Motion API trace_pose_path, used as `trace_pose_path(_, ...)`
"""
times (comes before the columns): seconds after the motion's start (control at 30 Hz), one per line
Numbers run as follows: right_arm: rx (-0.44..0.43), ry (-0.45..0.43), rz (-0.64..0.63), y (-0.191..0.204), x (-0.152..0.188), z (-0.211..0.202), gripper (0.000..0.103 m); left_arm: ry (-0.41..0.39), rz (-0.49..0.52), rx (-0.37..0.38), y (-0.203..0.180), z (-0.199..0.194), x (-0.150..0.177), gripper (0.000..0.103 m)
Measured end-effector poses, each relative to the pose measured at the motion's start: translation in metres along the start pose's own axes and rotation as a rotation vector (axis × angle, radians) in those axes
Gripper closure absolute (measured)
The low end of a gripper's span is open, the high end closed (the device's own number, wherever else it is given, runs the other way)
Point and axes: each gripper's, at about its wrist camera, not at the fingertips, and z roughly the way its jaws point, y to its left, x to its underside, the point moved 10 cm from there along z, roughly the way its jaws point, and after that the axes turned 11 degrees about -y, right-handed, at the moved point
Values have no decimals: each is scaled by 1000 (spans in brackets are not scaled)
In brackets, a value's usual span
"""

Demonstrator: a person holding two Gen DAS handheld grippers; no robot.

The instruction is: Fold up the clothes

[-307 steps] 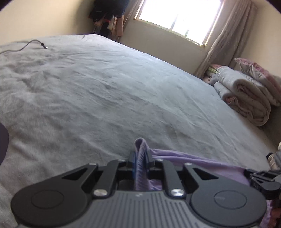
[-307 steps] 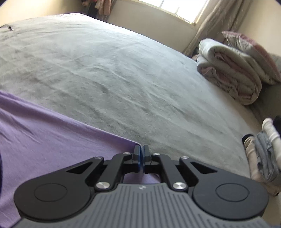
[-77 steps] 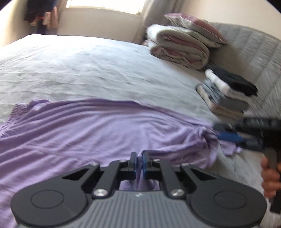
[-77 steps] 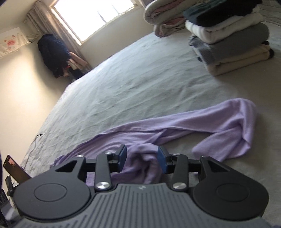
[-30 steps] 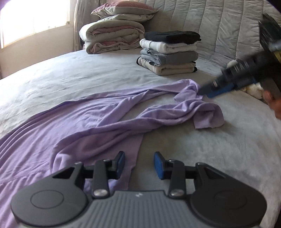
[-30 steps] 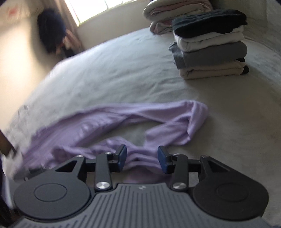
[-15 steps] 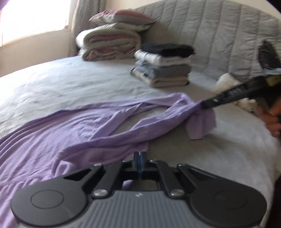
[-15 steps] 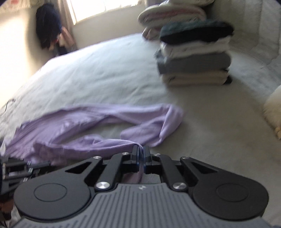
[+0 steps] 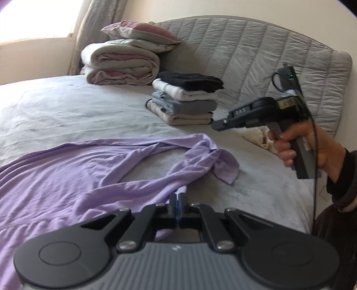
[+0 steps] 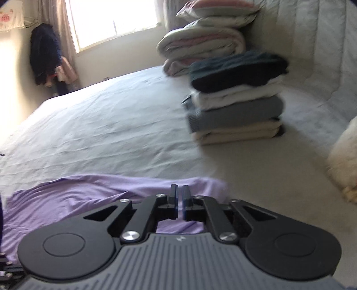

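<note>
At 6 o'clock in the left wrist view, left claw (image 9: 177, 201): fingers pressed fully together, nipping an edge of the lilac garment (image 9: 73, 176) at the tips. Garment spread loose and creased over the bed (image 9: 73, 116), bulk toward 8 o'clock, one sleeve trailing to a crumpled end near 3 o'clock of the claw.

Right claw (image 9: 215, 125) seen from the left wrist view at 2 o'clock, raised clear above the sleeve end, carried by the person's right hand (image 9: 305, 145) in a dark sleeve (image 9: 334, 214). From its own camera, right claw (image 10: 179, 200): fingers a narrow slit apart and opening, no cloth between them; lilac cloth lies below and behind the tips.

Surface: grey bed cover, lightly wrinkled, soft nap. At 12 o'clock, stack of folded clothes (image 9: 185, 101): black on top, then white, grey, beige. Behind it at 11 o'clock, rolled duvets (image 9: 120, 64) with a pillow (image 9: 140, 32) on top. Quilted grey headboard (image 9: 256, 58) from 12 to 2 o'clock. Bright window (image 10: 116, 20) with curtain at 11 o'clock in the right wrist view; dark clothes hanging (image 10: 45, 53) at 10 o'clock. White fluffy item (image 10: 344, 154) at 3 o'clock; right view blurred.
</note>
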Motion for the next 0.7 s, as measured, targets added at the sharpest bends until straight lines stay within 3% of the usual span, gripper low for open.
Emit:
trace_pose_path(0.07, -11, 21, -20, 2, 7, -1, 61, -2, -26, -13, 7, 0, -1, 103)
trace_pose_path(0.1, -15, 28, -30, 2, 11, -2, 58, -2, -40, -16, 9, 1, -1, 103)
trace_pose_path(0.4, -36, 127, 25, -32, 40, -16, 58, -13, -66, -88, 18, 4, 0, 103)
trace_pose_path(0.5, -40, 169, -17, -31, 57, -14, 58, -16, -67, -110, 20, 4, 2, 103)
trace_pose_path(0.57, -23, 178, -77, -30, 65, -12, 75, -22, -65, -121, 21, 3, 2, 103)
trace_pose_path(0.6, -16, 171, -89, -30, 65, -13, 99, -28, -65, -124, 21, 3, 0, 103)
trace_pose_path(0.7, 11, 124, -98, -34, 57, -18, 101, -51, -71, -123, 21, 2, -4, 103)
